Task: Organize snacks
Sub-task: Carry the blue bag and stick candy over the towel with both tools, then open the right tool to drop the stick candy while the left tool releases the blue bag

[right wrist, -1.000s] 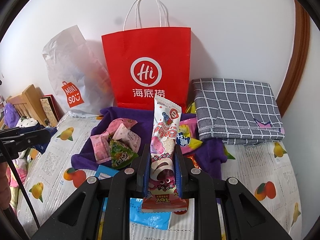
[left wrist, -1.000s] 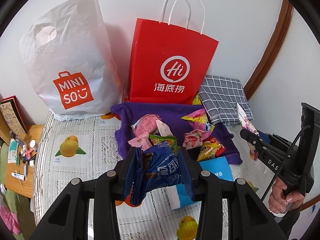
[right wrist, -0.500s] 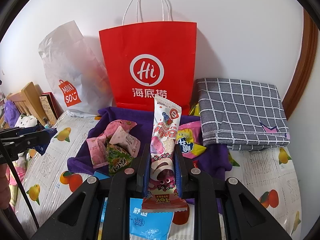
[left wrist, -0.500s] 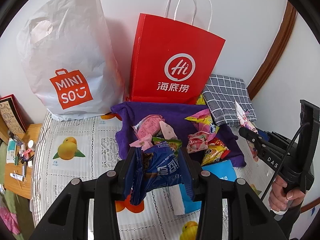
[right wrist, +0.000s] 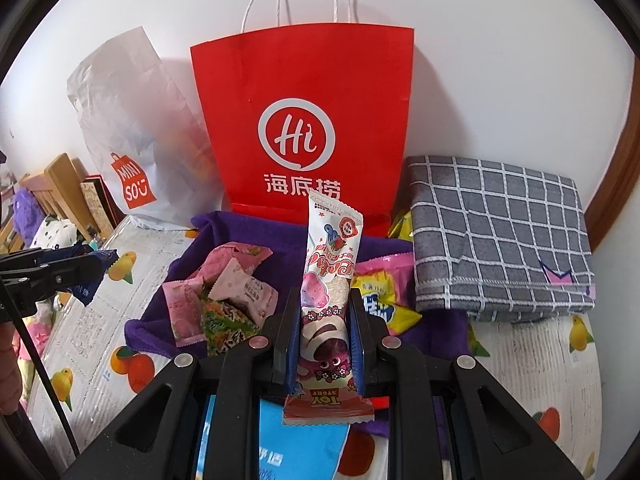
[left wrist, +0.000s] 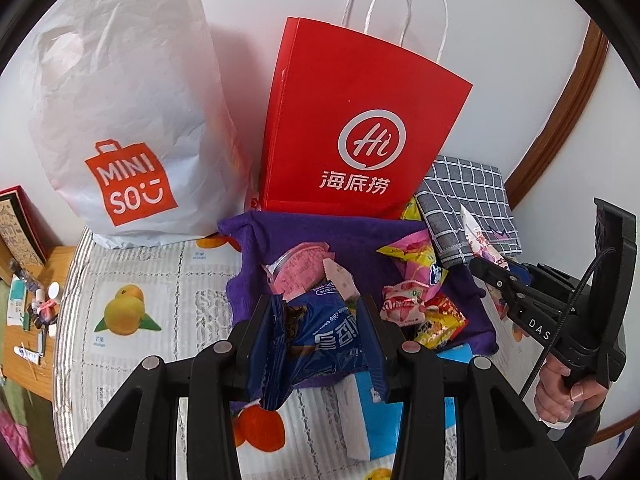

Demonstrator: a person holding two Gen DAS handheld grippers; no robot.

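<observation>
your left gripper (left wrist: 316, 344) clamps a blue cookie packet (left wrist: 320, 344); your right gripper (right wrist: 324, 344) clamps a pink toy story bar (right wrist: 330, 280). several snacks remain on the purple cloth (right wrist: 224, 232), unbagged.

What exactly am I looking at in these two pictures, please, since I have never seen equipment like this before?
No robot here: a person holds a two-finger gripper in each hand, and each carries a wide-angle camera looking forward along its fingers. One picture comes from the left gripper, which is clamped on a blue cookie packet; the right gripper shows at that picture's edge, in the person's hand. The other picture comes from the right gripper, clamped on a pink-and-white Toy Story snack bar. Ahead, on a fruit-print cover, a purple cloth holds loose snack packets. Behind, against the wall, stand a red paper bag and a white Miniso bag, with a folded grey checked cloth to the right.
</observation>
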